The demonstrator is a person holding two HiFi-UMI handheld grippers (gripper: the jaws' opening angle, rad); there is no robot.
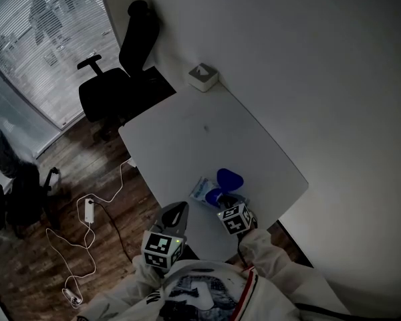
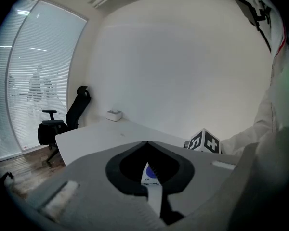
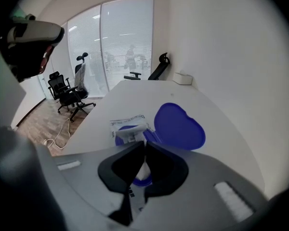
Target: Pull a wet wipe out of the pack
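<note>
The wet wipe pack (image 1: 204, 190) lies near the front edge of the white table (image 1: 187, 132), its blue lid (image 1: 229, 178) flipped open. My right gripper (image 1: 218, 198) points down at the pack's opening. In the right gripper view the jaws (image 3: 144, 144) are closed on a white wet wipe (image 3: 143, 170) that rises from the blue opening, with the pack (image 3: 127, 128) and its lid (image 3: 179, 126) just beyond. My left gripper (image 1: 181, 209) is shut with nothing in it, its tips just left of the pack. In the left gripper view its jaws (image 2: 145, 143) meet over the pack (image 2: 151, 173).
A small white box (image 1: 203, 77) sits at the table's far corner against the wall. A black office chair (image 1: 120, 79) stands beyond the table's left end. A power strip and cables (image 1: 88, 210) lie on the wood floor at left.
</note>
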